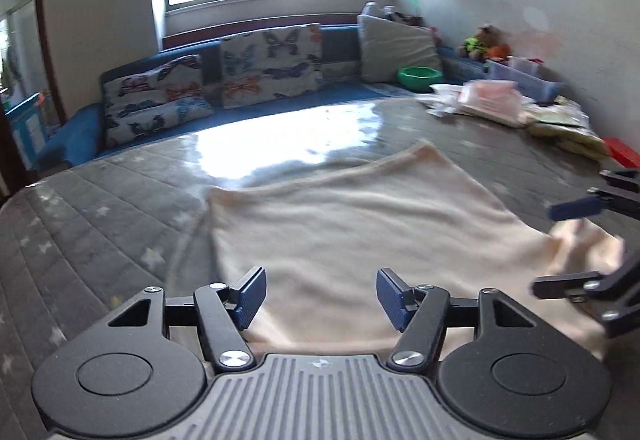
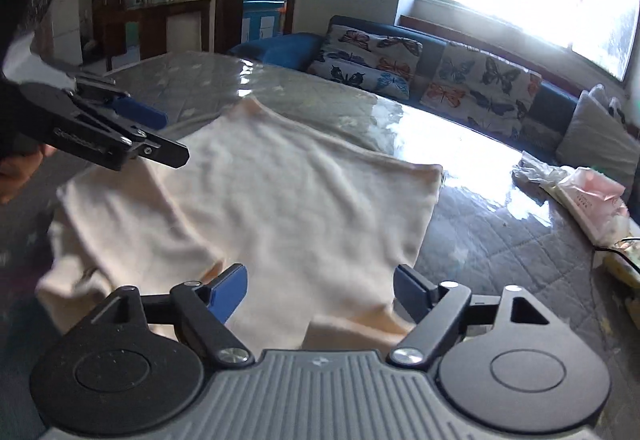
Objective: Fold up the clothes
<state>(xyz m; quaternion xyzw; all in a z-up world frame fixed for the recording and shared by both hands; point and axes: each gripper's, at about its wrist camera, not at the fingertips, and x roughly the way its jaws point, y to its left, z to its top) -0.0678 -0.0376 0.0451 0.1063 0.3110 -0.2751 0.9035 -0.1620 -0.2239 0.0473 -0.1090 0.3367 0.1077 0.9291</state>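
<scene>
With my left hand-held gripper (image 1: 320, 294) and right hand-held gripper (image 2: 320, 294) both gaping wide and empty above the cream fleece garment (image 2: 272, 192) on the grey quilted mattress (image 1: 100, 208), I risk pinching only its top layer.

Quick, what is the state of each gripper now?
Left gripper: open, holding nothing, over the cream cloth.
Right gripper: open, holding nothing.

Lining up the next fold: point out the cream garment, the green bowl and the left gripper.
cream garment (image 2: 280, 192): right wrist view, middle of the spread fabric.
green bowl (image 1: 418, 77): left wrist view, front wall.
left gripper (image 1: 320, 296): left wrist view, midway between its open fingers.
</scene>
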